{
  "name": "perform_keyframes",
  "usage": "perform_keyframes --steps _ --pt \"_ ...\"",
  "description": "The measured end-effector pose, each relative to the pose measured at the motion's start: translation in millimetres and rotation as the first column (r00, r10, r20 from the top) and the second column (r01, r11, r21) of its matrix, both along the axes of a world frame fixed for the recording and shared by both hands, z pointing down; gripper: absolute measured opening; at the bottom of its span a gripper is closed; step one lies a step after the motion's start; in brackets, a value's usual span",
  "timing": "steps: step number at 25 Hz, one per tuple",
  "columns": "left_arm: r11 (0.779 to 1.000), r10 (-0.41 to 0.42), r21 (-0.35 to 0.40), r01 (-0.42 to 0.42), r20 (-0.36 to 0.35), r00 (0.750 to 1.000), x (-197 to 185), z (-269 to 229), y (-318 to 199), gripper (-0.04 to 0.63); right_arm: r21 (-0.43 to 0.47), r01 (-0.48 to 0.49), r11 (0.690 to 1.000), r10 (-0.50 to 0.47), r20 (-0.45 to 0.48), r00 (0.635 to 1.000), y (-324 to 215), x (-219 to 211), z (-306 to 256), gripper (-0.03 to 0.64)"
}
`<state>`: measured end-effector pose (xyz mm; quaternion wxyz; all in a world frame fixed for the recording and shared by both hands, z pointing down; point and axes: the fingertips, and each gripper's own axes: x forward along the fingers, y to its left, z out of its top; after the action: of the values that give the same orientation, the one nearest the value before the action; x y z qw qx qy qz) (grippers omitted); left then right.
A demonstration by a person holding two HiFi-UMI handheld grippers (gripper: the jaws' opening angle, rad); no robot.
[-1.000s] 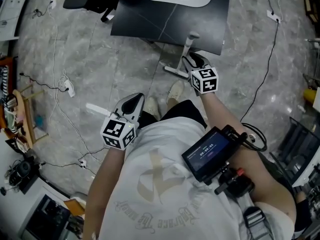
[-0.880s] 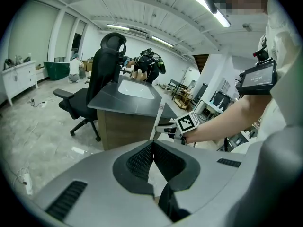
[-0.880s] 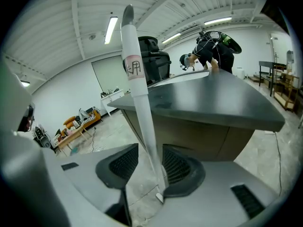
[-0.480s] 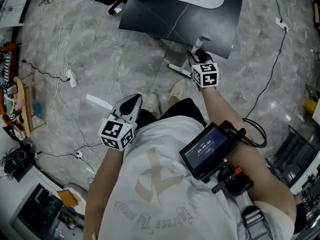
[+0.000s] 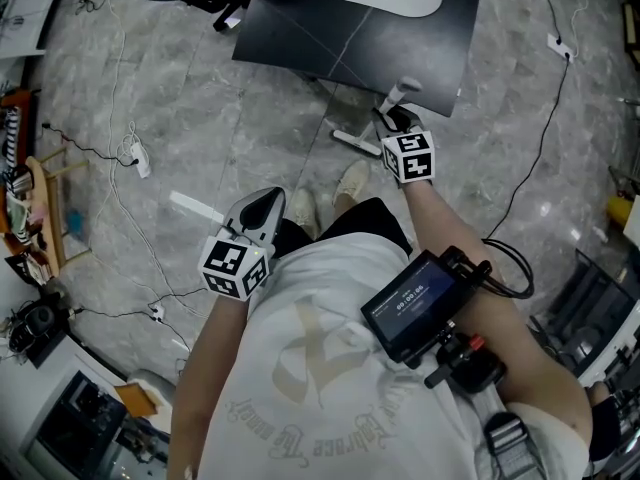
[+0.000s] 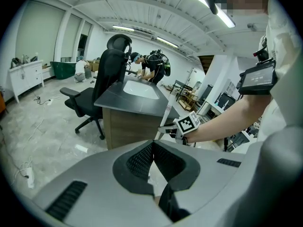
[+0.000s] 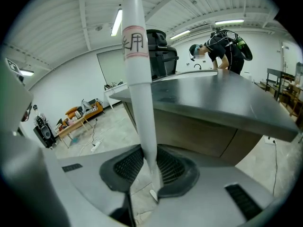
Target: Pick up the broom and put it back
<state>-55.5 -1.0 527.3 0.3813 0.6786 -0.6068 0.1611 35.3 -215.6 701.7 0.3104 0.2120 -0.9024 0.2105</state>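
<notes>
Head view, from the left: a power strip [image 5: 140, 164] and its cable lie on the grey floor [image 5: 220, 118], well apart from my tools. Next comes my left gripper [image 5: 267, 200], which hangs over the floor just beside my shoes [image 5: 352, 181]. Its jaws are together and there is nothing between them. The left gripper view [image 6: 151, 148] confirms this: the pads meet at their tips with only floor behind them.

Further right, my right gripper [image 5: 397, 118] is at the near edge of the dark desk [image 5: 400, 38]. There the broom [image 5: 403, 90] stands close to upright on the floor, just in front of that edge. In the right gripper view [image 7: 149, 162] the broom's white handle [image 7: 139, 79] runs straight up between the jaws. The jaws are closing on it, with both ribbed pads against its sides low on the shaft. A label with red rings sits higher up the handle. The desk [image 7: 227, 103] fills the right side behind it.
</notes>
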Motion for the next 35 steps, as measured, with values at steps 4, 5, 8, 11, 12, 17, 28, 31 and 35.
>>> perform_keyframes --steps 4,5,8,11,12,17,28,31,35 --pt "1.0 0.026 0.003 -0.026 -0.004 1.0 1.2 3.3 -6.4 0.012 0.002 0.026 1.0 -0.026 0.003 1.0 8.2 1.9 -0.5 0.098" --pt "0.999 0.033 0.004 -0.033 -0.005 0.999 1.7 4.2 -7.9 0.012 0.003 0.032 0.999 -0.032 0.003 0.999 10.6 2.5 -0.6 0.098" --pt "0.999 0.047 0.013 -0.047 -0.009 0.999 5.5 3.6 -9.6 0.012 0.007 0.047 0.999 -0.047 0.004 0.999 20.0 8.2 -4.8 0.097" --pt "0.998 0.059 0.026 -0.059 -0.014 0.998 10.4 -1.3 -7.1 0.012 0.017 0.057 0.998 -0.057 0.002 0.998 30.5 17.7 -14.5 0.097" --pt "0.997 0.064 0.031 -0.064 -0.016 0.998 10.0 -1.6 -6.4 0.012 0.023 0.059 0.998 -0.059 0.001 0.998 32.8 18.6 -17.0 0.097" --pt "0.995 0.09 0.053 -0.089 -0.024 0.996 -3.7 -0.7 -1.3 0.012 0.062 0.081 0.995 -0.081 -0.009 0.997 46.6 12.2 -29.2 0.097" --pt "0.986 0.12 0.114 -0.118 -0.008 0.993 -52.7 -10.8 23.5 0.012 0.126 0.024 0.992 -0.025 0.007 1.0 68.8 -7.5 -73.8 0.097" --pt "0.981 0.139 0.134 -0.138 0.005 0.99 -61.5 -13.8 32.9 0.012 0.137 0.018 0.99 -0.021 0.021 1.0 78.1 -14.0 -89.3 0.097" --pt "0.979 0.131 0.156 -0.129 -0.002 0.991 -75.5 -15.8 45.7 0.012 0.146 0.014 0.989 -0.02 0.037 0.999 93.7 -21.3 -108.8 0.097"
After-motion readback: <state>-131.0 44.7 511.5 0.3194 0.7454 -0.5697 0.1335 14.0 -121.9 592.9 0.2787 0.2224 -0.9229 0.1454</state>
